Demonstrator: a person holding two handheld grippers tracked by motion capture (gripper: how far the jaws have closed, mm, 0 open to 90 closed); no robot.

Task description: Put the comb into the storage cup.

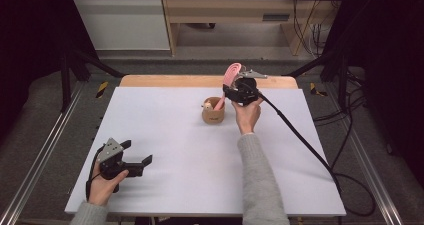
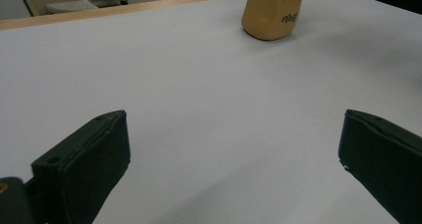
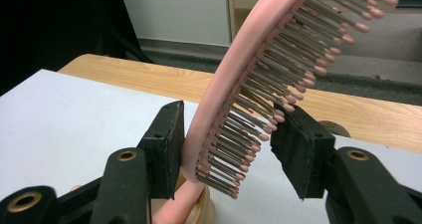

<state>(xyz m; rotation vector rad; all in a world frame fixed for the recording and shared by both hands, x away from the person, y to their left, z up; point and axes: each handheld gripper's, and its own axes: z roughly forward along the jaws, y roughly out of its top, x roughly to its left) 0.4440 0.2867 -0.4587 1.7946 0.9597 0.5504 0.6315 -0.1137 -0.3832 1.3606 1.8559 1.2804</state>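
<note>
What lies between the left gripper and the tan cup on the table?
Nothing: in the left gripper view, bare white table stretches from the open left gripper to the tan cup.

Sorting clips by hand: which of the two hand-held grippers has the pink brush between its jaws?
The right hand-held gripper, up by the tan cup, brackets the brush. The left hand-held gripper is open over bare table.

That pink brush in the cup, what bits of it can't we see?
- Pink hairbrush handle end: hidden inside the tan cup in the high view, cut off by the bottom edge in the right gripper view.
- Brush tip: cut off by the top edge in the right gripper view.
- Small object in the cup: too small to identify, high view.
</note>
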